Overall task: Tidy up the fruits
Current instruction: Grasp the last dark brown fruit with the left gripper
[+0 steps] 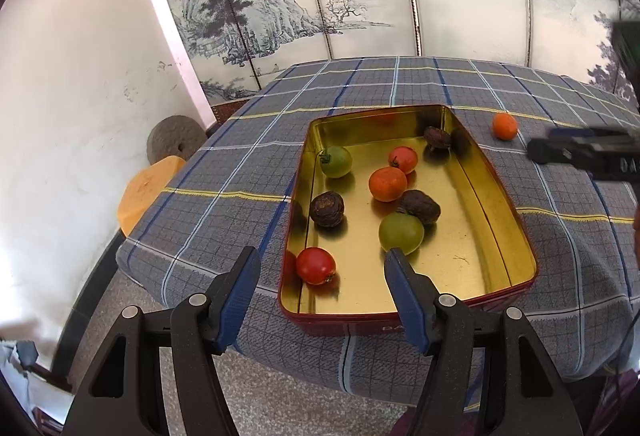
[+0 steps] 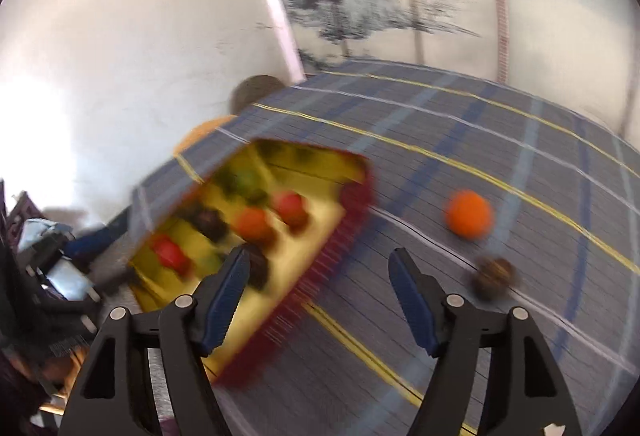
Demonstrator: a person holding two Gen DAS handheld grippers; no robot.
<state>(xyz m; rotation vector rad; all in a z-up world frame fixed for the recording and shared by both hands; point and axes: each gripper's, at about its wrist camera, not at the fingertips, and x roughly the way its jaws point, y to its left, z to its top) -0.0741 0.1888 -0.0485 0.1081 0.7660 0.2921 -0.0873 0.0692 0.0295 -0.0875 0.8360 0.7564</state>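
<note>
Left wrist view: left gripper (image 1: pixel 320 264) spread wide and empty, low in frame over the near end of the tin (image 1: pixel 516 224), which holds red, green, orange and dark fruits. Right wrist view, blurred: right gripper (image 2: pixel 318 268) released, empty; orange fruit (image 2: pixel 468 214) and dark fruit (image 2: pixel 494 276) lie on the tablecloth (image 2: pixel 520 140) at right of frame.

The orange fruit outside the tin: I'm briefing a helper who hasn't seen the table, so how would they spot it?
Find the gold-lined red tin on the plaid tablecloth. Past its far right corner, on bare cloth, lies the orange fruit. It is the only orange one outside the tin; the dark wrinkled fruit also on the cloth is brown.
</note>
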